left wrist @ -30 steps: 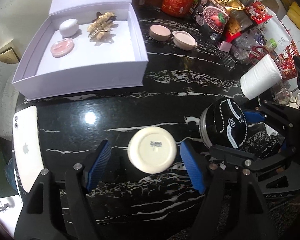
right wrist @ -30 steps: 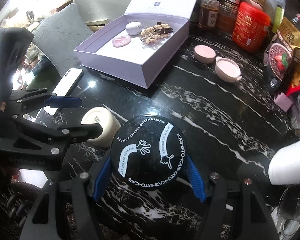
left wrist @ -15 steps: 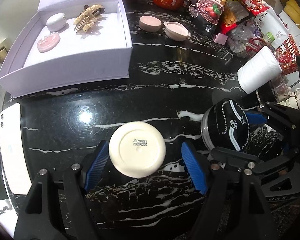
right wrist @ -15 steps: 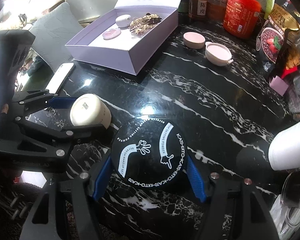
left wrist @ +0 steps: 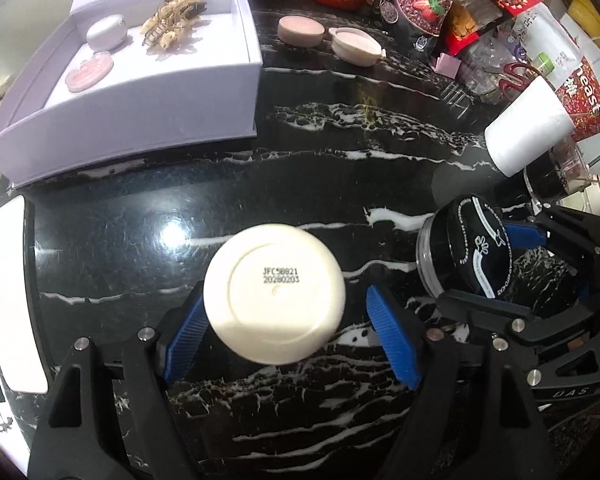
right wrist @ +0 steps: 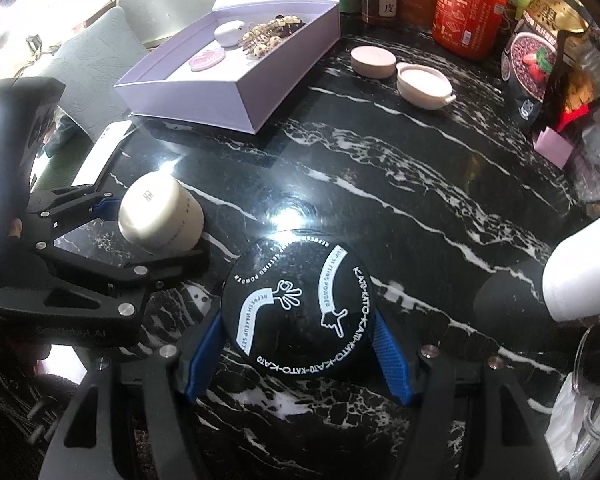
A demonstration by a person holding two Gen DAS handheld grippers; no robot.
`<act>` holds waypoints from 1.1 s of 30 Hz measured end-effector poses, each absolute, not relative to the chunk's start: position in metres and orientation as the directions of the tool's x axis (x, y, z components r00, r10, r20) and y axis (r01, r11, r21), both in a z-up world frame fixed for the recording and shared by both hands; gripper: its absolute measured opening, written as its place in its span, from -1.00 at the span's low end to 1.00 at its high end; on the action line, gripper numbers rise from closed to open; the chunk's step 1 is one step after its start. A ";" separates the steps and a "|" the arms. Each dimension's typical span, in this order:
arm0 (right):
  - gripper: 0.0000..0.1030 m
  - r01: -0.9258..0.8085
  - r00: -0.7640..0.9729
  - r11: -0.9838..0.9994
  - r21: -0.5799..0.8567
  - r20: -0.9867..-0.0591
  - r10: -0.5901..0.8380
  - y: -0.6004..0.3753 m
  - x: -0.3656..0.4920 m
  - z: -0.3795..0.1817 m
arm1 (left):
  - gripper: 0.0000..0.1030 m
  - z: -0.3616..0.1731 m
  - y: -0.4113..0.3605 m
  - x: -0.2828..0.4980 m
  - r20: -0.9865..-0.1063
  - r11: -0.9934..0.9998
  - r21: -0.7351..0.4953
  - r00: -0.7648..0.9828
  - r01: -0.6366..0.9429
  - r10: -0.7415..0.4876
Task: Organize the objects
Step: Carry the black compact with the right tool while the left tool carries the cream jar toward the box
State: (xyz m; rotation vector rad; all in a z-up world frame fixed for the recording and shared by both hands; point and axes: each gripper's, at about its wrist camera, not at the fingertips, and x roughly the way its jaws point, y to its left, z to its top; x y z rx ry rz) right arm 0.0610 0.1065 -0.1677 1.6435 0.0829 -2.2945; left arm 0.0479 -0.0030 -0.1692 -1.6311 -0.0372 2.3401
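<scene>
A cream jar (left wrist: 274, 294) stands base-up on the black marble table (left wrist: 340, 168), with a printed date code on top. My left gripper (left wrist: 284, 296) straddles it and its jaws are opening. The right blue pad (left wrist: 392, 336) stands clear of the jar, and the left pad sits close beside it. To its right, my right gripper (right wrist: 298, 320) is shut on a black powder jar (right wrist: 300, 300) with white lettering, low over the table. An open lilac box (left wrist: 140, 104) at the back left holds a white case, a pink compact and a gold hair clip.
Two pink round compacts (left wrist: 300, 30) (left wrist: 356, 46) lie behind the box's right side. A white phone (left wrist: 8, 300) lies at the left table edge. A white roll (left wrist: 528, 126), snack bags and a red canister (right wrist: 468, 12) crowd the back right.
Both grippers have sunk toward the table. The left pads now stand wider apart around the cream jar, which looks larger. The right gripper's hold on the black jar is unchanged.
</scene>
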 end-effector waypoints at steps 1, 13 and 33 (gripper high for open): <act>0.36 0.285 -0.287 -0.949 0.136 -0.932 -0.220 0.107 0.061 -0.169 | 0.52 -0.170 -0.001 0.048 -0.916 -0.958 -0.175 -0.319 -0.226 0.242; 0.36 0.248 -0.272 -0.959 0.140 -0.940 -0.208 0.116 0.067 -0.178 | 0.26 -0.173 0.012 0.050 -0.907 -0.951 -0.038 -0.388 -0.308 0.162; 0.36 0.237 -0.296 -0.962 0.136 -0.933 -0.205 0.118 0.060 -0.165 | 0.02 -0.154 0.017 0.047 -0.917 -0.925 -0.059 -0.346 -0.374 0.199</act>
